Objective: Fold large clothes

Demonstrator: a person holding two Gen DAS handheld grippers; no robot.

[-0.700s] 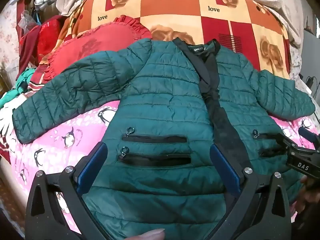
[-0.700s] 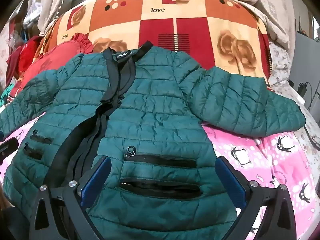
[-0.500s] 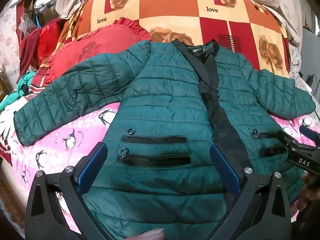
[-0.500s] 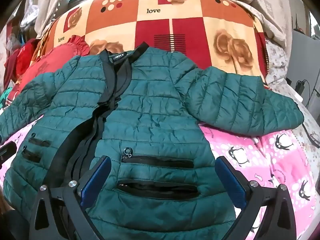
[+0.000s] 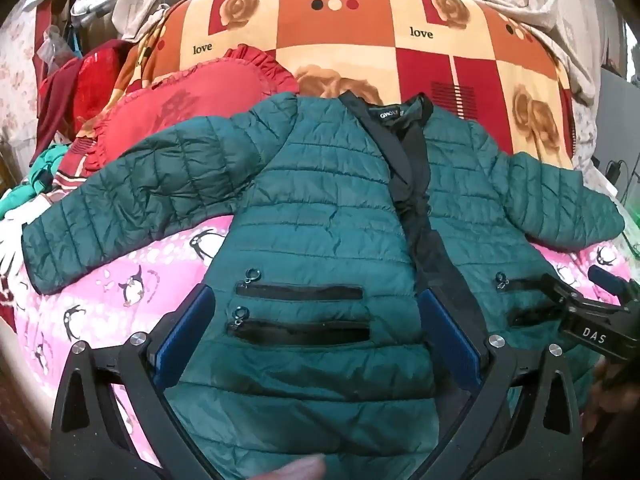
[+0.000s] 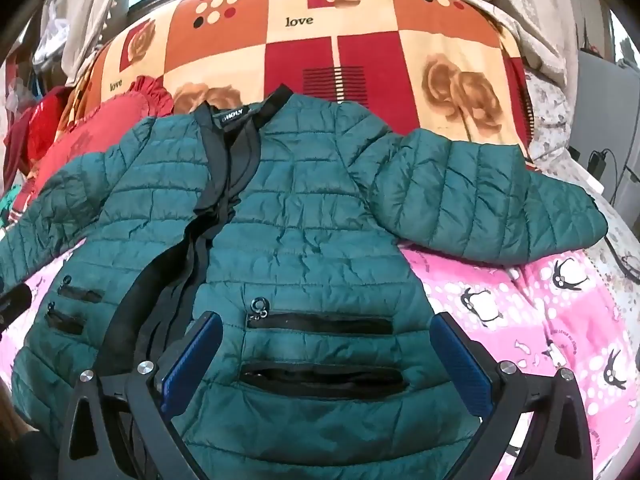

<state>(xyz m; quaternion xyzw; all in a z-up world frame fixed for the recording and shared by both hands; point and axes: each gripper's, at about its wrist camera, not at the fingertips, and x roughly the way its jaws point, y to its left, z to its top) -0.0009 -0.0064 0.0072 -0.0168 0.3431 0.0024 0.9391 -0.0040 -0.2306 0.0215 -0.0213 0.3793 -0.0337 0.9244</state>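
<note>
Grippers, left gripper (image 5: 316,336) and right gripper (image 6: 326,364), both tilt down with jaws spread wide over the green jacket (image 5: 328,216) laid flat on the bed's pink blanket (image 6: 520,304), only the left view catching the other tool.

Each camera sits on one gripper and looks forward and downward along its fingers, over the bed. The left wrist view has its own fingers (image 5: 188,332) at the bottom edge and faces the left half of the green jacket (image 5: 320,208), close above the hem. At its right edge the right gripper (image 5: 576,308) is visible. The right wrist view looks from just beside it, over the right half of the jacket (image 6: 312,232). Both views share the collar, the black zipper band, the red pillow (image 5: 192,108) and the checked blanket (image 5: 360,48) behind.
</note>
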